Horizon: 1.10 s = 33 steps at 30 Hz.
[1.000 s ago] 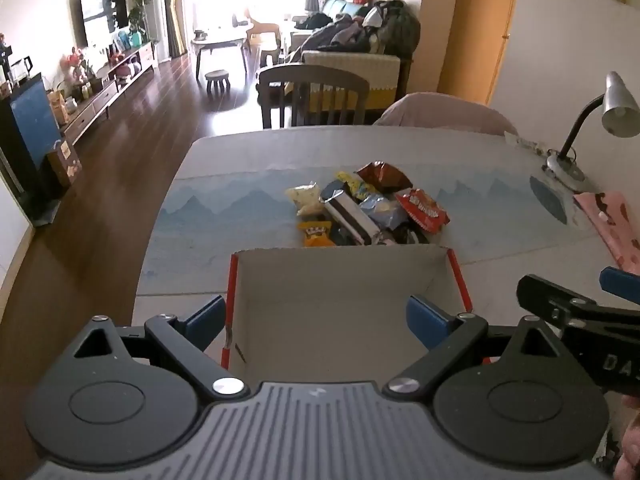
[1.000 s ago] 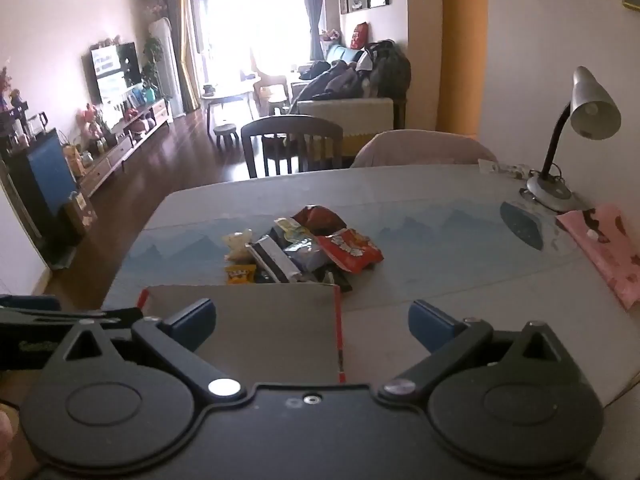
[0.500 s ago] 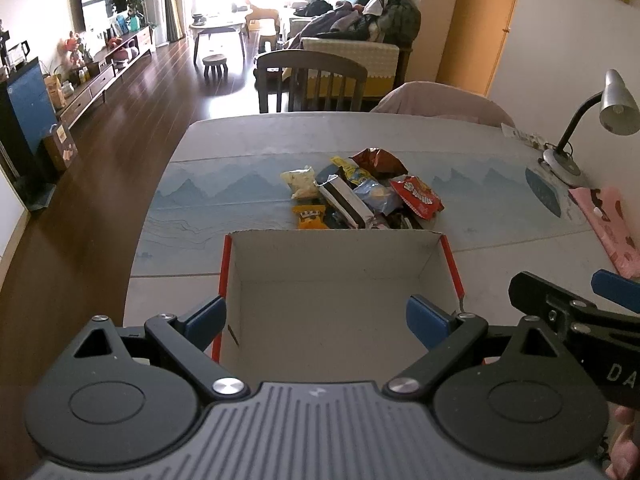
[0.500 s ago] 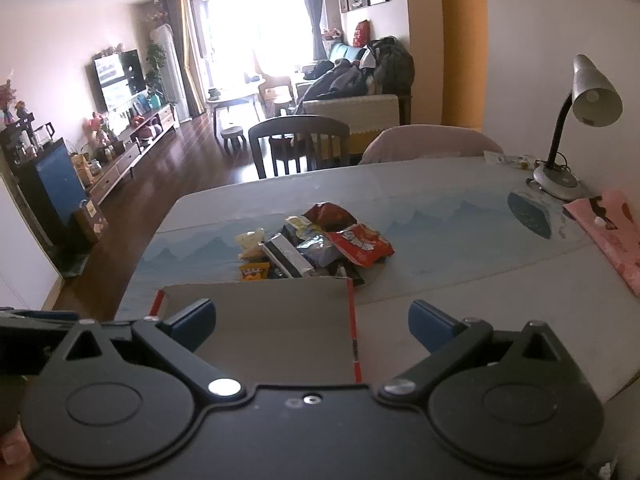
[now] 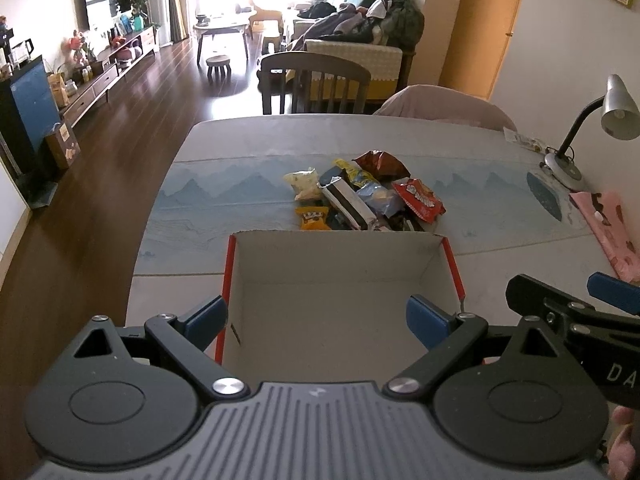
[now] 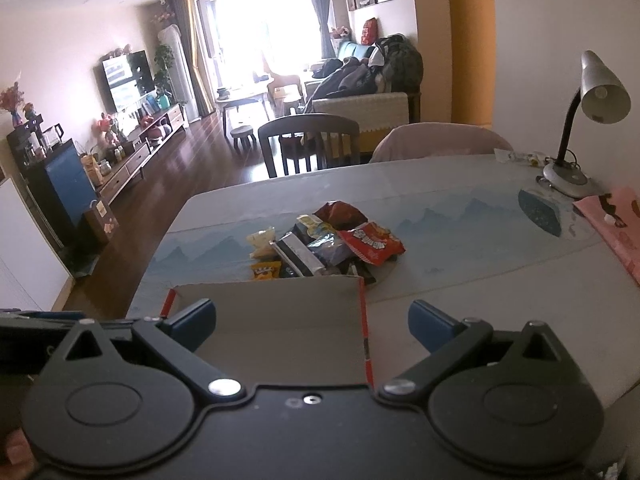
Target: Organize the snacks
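Note:
A pile of snack packets (image 5: 364, 196) (image 6: 324, 246) lies mid-table just beyond an open cardboard box (image 5: 340, 284) (image 6: 276, 328) with red edges and a bare inside. A red packet (image 5: 418, 200) (image 6: 370, 242) sits at the pile's right, a yellow one (image 5: 314, 218) at its near left. My left gripper (image 5: 318, 318) hovers open over the box's near end, nothing between its blue pads. Open too, my right gripper (image 6: 312, 324) hangs above the box's right wall; its fingers (image 5: 612, 292) show at the right of the left wrist view.
A grey desk lamp (image 5: 576, 136) (image 6: 580, 120) stands at the table's far right, with a pink cloth (image 5: 608, 224) (image 6: 616, 220) near it. Two chairs (image 5: 316, 80) (image 6: 308, 144) stand behind the far table edge. The table's left edge drops to a wooden floor.
Both grippers have risen and pulled back a little, so the box and pile sit lower and farther in view. Both stayed open; nothing was picked up.

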Each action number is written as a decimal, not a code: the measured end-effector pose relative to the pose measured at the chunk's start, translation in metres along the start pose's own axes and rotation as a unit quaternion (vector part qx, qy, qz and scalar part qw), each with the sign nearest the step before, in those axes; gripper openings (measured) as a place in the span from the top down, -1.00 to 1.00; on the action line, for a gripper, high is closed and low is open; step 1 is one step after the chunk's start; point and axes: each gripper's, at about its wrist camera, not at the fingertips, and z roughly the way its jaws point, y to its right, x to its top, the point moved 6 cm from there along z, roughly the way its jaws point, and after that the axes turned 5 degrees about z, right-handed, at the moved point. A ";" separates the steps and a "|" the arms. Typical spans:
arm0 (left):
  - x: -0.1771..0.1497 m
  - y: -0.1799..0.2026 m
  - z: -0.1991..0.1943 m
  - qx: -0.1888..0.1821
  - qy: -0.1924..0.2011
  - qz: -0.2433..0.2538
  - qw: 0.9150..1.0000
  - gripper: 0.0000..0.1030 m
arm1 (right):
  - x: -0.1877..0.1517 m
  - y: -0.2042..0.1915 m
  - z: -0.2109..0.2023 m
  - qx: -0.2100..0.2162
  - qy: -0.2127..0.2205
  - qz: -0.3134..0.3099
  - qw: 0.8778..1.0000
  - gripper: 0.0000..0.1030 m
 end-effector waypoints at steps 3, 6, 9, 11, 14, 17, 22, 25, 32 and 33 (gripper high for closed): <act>0.000 0.001 0.000 -0.001 -0.001 -0.001 1.000 -0.89 | -0.001 0.000 0.001 -0.001 -0.001 -0.002 1.000 -0.99; 0.000 0.000 0.000 0.000 0.000 -0.001 1.000 -0.89 | 0.000 0.002 0.001 -0.003 -0.002 0.000 1.000 -0.99; 0.000 0.000 0.000 0.000 0.000 -0.002 1.000 -0.89 | 0.001 0.001 0.001 0.001 -0.001 -0.001 1.000 -0.99; 0.000 0.000 0.000 0.000 0.000 -0.002 1.000 -0.89 | 0.001 0.000 0.001 0.002 0.000 -0.003 1.000 -0.99; 0.000 0.000 0.000 0.000 0.000 -0.002 1.000 -0.89 | 0.001 0.000 0.001 0.003 0.001 -0.003 1.000 -0.99; 0.000 -0.001 0.001 0.000 -0.001 -0.004 1.000 -0.89 | 0.001 0.000 0.001 0.004 0.000 -0.003 1.000 -0.98; 0.000 -0.001 0.001 0.000 0.000 -0.003 1.000 -0.89 | 0.001 -0.001 0.001 0.003 -0.001 -0.004 1.000 -0.98; -0.002 -0.003 0.003 0.001 0.002 -0.005 1.000 -0.89 | 0.001 -0.001 0.001 0.003 0.000 -0.004 1.000 -0.98; -0.001 -0.003 0.003 0.001 0.002 -0.005 1.000 -0.89 | 0.002 0.000 0.001 0.003 -0.001 -0.005 1.000 -0.98; -0.002 -0.003 0.003 0.001 0.002 -0.005 1.000 -0.89 | 0.002 0.000 0.001 0.003 -0.001 -0.004 1.000 -0.98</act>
